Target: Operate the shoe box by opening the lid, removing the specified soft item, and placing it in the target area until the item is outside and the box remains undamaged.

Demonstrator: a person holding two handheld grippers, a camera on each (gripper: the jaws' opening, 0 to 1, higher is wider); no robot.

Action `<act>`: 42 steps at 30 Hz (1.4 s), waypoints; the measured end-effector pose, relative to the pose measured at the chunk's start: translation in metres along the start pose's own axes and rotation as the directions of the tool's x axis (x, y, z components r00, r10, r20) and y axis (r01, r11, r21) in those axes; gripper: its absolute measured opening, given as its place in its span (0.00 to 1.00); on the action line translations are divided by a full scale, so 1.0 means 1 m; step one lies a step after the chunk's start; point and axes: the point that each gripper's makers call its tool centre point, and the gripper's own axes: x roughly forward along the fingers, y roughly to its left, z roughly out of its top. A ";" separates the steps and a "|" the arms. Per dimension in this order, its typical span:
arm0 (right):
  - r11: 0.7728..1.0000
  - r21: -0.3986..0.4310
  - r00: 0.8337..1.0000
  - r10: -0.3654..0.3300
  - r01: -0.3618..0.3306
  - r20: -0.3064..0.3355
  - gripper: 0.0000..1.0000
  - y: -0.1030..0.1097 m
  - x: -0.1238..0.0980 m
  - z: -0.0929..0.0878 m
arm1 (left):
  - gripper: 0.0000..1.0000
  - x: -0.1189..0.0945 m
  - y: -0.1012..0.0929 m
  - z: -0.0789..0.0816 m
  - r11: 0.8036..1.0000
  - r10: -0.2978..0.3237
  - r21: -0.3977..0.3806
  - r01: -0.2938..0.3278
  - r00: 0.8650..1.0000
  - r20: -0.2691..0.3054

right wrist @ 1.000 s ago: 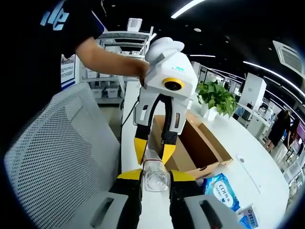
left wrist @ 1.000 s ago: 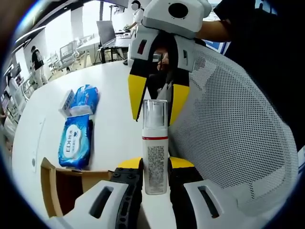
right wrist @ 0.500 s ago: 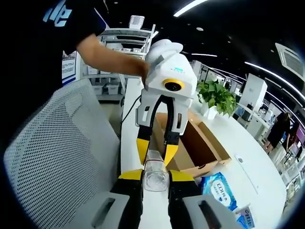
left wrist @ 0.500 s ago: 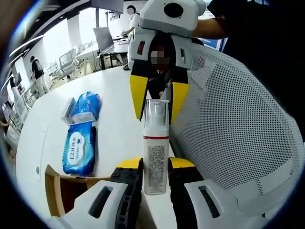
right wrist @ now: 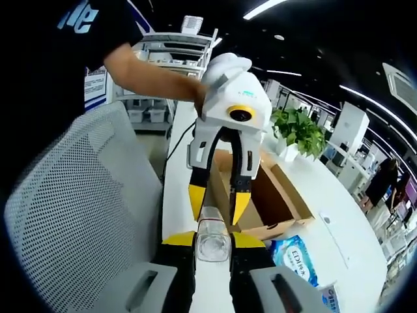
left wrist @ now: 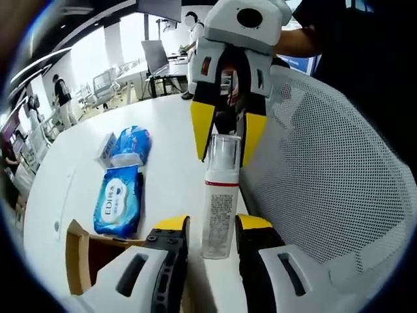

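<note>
Mainly, risk: bottle [left wrist: 219,202] hangs in the air betw. both tools, off the near counter edge; if both let go at once it drops past the counter [left wrist: 163,130] or onto the mesh chair [left wrist: 326,176]
Cause: handover, grip on one end only; smooth plastic, clear cap could slip or pop off
Risk 2: shoe box [right wrist: 267,195] sits open on the counter, flaps up; a swing of either tool could catch & crease a flap
Left tool [left wrist: 213,225]: jaws either side of the bottle's base, small gap showing on the left side, so prob. parted, not clamping
Right tool [right wrist: 213,240]: closed on the bottle's cap end, pads flush against it
Bottle vs tools: base betw. the left tool's jaws, cap betw. the right tool's; tools face each other along it
Soft item: blue wipes pack [left wrist: 117,202] lies flat on the counter, outside the box, just beside its far flap; well apart from both tools
Also: 2nd smaller blue pack [left wrist: 130,145] farther along the counter
</note>
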 end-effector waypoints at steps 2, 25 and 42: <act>1.000 0.001 1.000 0.002 -0.002 0.000 0.14 -0.001 0.000 0.000 | 0.32 -0.004 0.003 -0.001 1.000 0.021 -0.018 -0.021 1.000 0.015; 0.995 -0.096 0.995 -0.002 -0.007 -0.098 0.15 -0.060 -0.019 -0.009 | 0.52 -0.038 0.022 -0.015 0.948 0.235 -0.256 -0.190 0.959 0.157; 0.985 -0.175 0.984 -0.016 -0.016 -0.178 0.15 -0.121 -0.032 -0.019 | 0.67 -0.066 0.025 -0.040 0.854 0.404 -0.411 -0.318 0.904 0.140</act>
